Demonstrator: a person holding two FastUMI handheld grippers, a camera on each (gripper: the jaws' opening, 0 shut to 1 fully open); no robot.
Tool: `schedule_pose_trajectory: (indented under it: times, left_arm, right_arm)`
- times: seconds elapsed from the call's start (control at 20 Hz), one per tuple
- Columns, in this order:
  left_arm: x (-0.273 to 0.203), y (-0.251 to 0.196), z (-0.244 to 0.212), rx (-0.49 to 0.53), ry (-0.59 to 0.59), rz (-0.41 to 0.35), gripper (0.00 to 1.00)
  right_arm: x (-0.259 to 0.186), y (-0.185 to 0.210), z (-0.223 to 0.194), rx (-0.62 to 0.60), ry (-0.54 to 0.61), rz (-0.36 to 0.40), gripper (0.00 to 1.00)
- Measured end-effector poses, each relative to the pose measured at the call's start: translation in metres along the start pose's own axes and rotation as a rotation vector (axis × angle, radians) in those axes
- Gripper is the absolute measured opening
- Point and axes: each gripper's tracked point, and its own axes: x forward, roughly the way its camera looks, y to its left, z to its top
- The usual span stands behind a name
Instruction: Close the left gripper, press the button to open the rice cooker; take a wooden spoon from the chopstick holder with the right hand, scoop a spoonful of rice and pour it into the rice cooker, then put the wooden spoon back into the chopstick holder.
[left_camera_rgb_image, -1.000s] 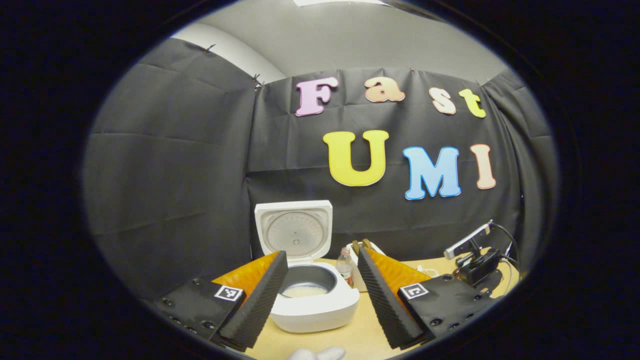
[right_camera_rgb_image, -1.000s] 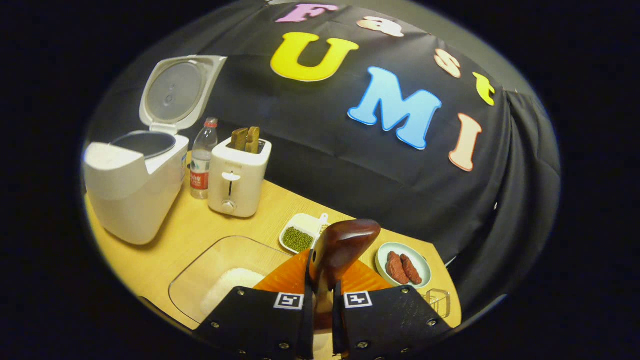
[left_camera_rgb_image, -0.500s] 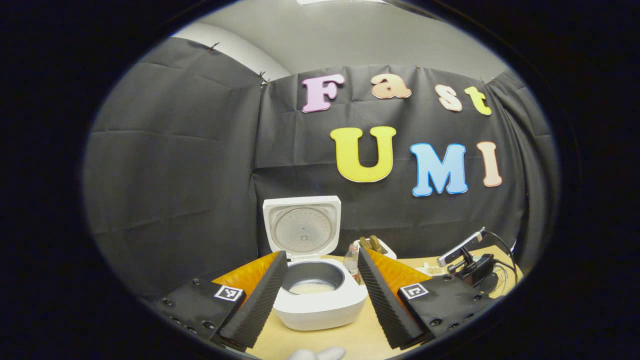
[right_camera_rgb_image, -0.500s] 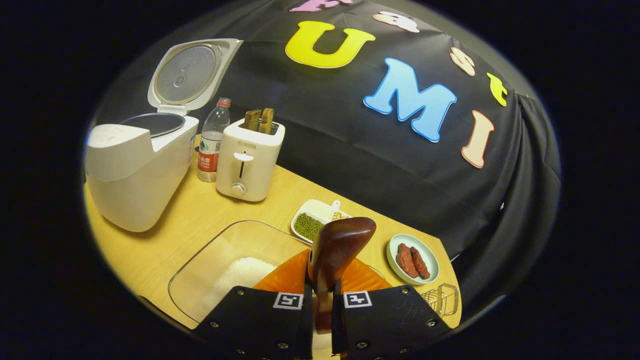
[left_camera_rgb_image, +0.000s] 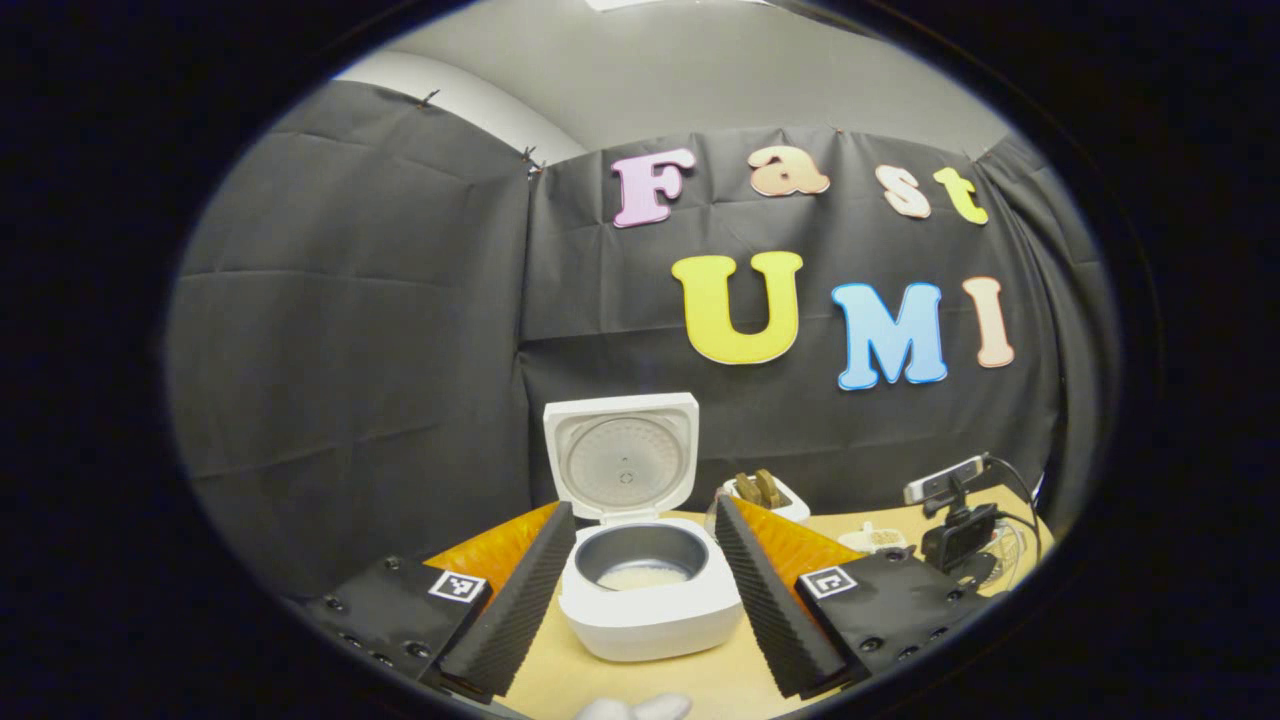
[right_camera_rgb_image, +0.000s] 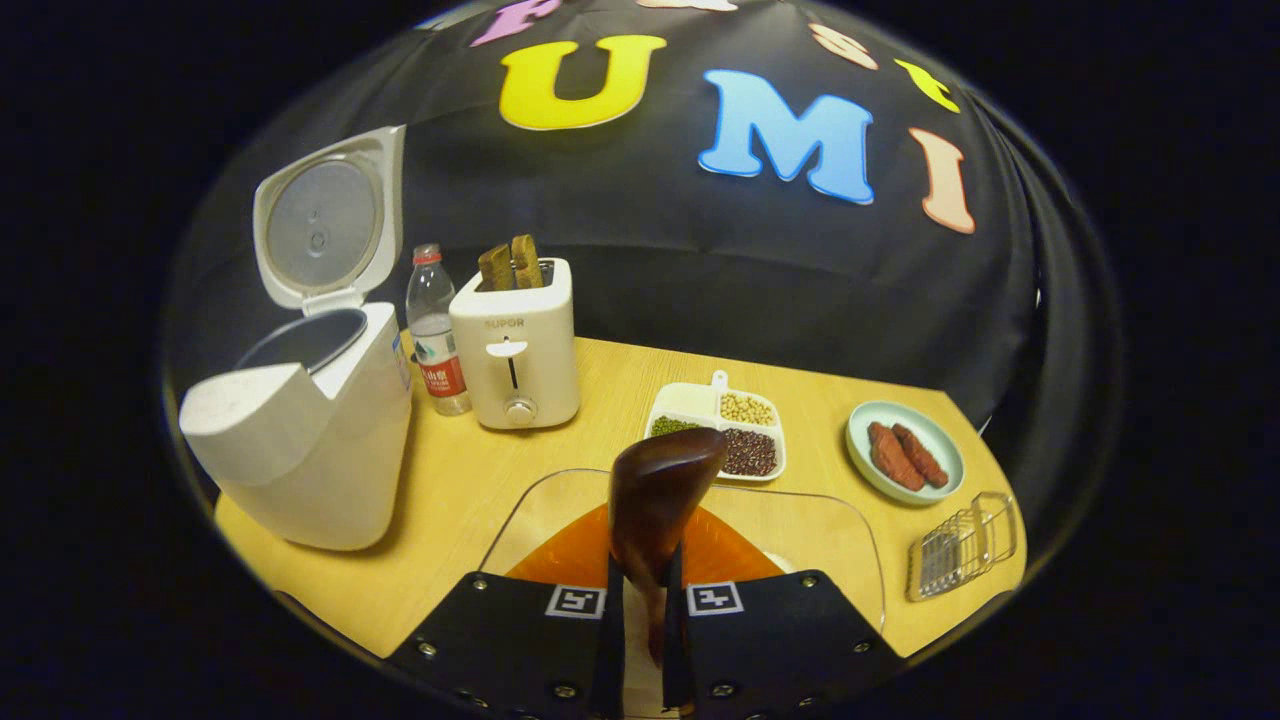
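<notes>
Light falls from above: in my left gripper view a bright ceiling panel (left_camera_rgb_image: 680, 4) glows at the top edge and the grey ceiling under it is evenly lit. The black cloth wall soaks up light and stays dim, its folds faint. The wooden table (right_camera_rgb_image: 610, 390) in my right gripper view is bright and warm, with a soft shadow to the right of the rice cooker (right_camera_rgb_image: 300, 440), toward lower left of the frame. A small highlight gleams on the wooden spoon (right_camera_rgb_image: 655, 490) bowl. Both views bulge strongly, straight edges bending near the rim, where everything darkens and softens. The centre stays sharp
</notes>
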Motion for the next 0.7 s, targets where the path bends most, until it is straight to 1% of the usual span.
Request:
schedule_pose_trajectory:
  times: [0.1, 0.15, 0.25, 0.3, 0.4, 0.5, 0.6, 0.7]
  left_arm:
    - [0.001, 0.005, -0.001, -0.002, 0.004, 0.01, 0.98]
    - [0.0, 0.007, 0.0, -0.004, 0.003, 0.013, 0.96]
    - [0.002, 0.008, 0.001, -0.005, 0.002, 0.018, 1.0]
    - [0.002, 0.009, 0.002, -0.005, 0.001, 0.019, 1.0]
    - [0.003, 0.009, 0.003, -0.007, 0.001, 0.019, 0.98]
    - [0.004, 0.008, 0.003, -0.009, 0.002, 0.02, 1.0]
    - [0.005, 0.007, 0.005, -0.01, 0.001, 0.018, 0.98]
    - [0.007, 0.005, 0.007, -0.004, -0.002, 0.016, 0.96]
  right_arm:
    - [0.002, 0.004, 0.001, 0.119, 0.016, 0.039, 0.15]
    - [0.002, 0.003, 0.0, 0.163, 0.023, 0.052, 0.15]
    - [0.003, 0.005, 0.0, 0.271, 0.041, 0.087, 0.16]
    - [0.003, 0.004, -0.001, 0.337, 0.054, 0.105, 0.15]
    - [0.004, -0.003, -0.002, 0.465, 0.074, 0.127, 0.15]
    - [0.003, -0.014, -0.006, 0.578, 0.091, 0.144, 0.15]
    - [0.003, -0.021, -0.009, 0.671, 0.103, 0.164, 0.16]
    - [0.003, -0.027, -0.014, 0.733, 0.113, 0.172, 0.15]
